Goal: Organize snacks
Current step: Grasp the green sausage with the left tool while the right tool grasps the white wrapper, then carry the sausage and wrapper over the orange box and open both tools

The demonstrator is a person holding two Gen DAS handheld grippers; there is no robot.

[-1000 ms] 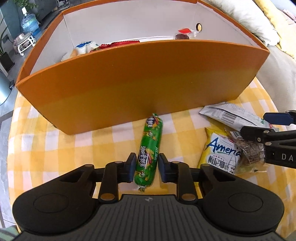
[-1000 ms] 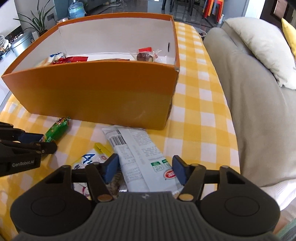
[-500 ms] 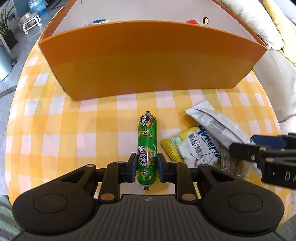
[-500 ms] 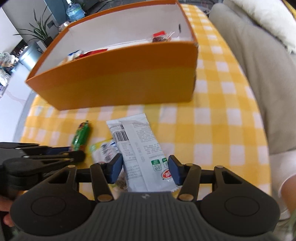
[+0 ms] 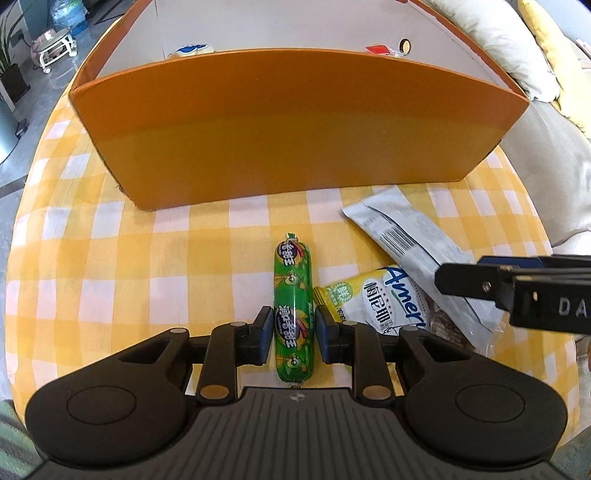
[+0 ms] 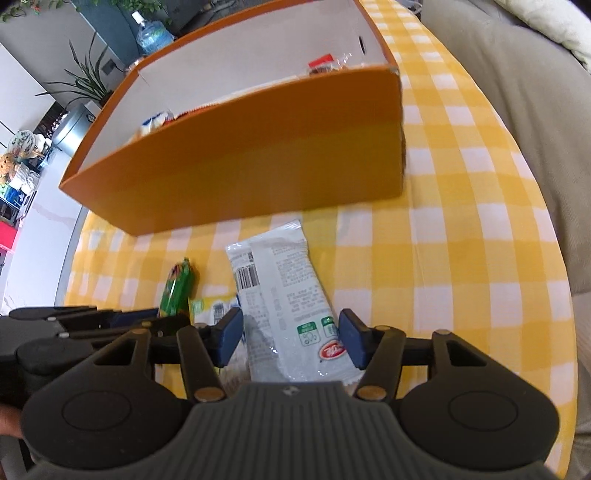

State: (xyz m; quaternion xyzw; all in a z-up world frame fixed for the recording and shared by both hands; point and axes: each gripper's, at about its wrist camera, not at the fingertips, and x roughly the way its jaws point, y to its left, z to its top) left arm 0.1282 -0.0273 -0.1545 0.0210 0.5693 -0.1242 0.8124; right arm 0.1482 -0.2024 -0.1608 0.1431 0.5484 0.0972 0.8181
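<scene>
1. Yellow-and-white checked cloth (image 5: 110,258) covered the table in both views, with an orange box (image 5: 295,122) across the upper half of each frame.
2. Only the right wrist view showed a potted plant (image 6: 88,81) and a water jug (image 6: 153,35) at upper left; only the left wrist view showed the yellow packet (image 5: 380,299) clearly, at lower right.
3. At lower centre of its view, the left gripper (image 5: 293,328) was nearly closed, its pads pressing a green sausage stick (image 5: 293,306) lying on the cloth.
4. The right gripper (image 6: 290,341) stood partly open and had just widened slightly; a white wrapper (image 6: 284,295) lay between its pads, and whether they touched it was unclear.
5. Both grippers pointed steeply down at the table.
</scene>
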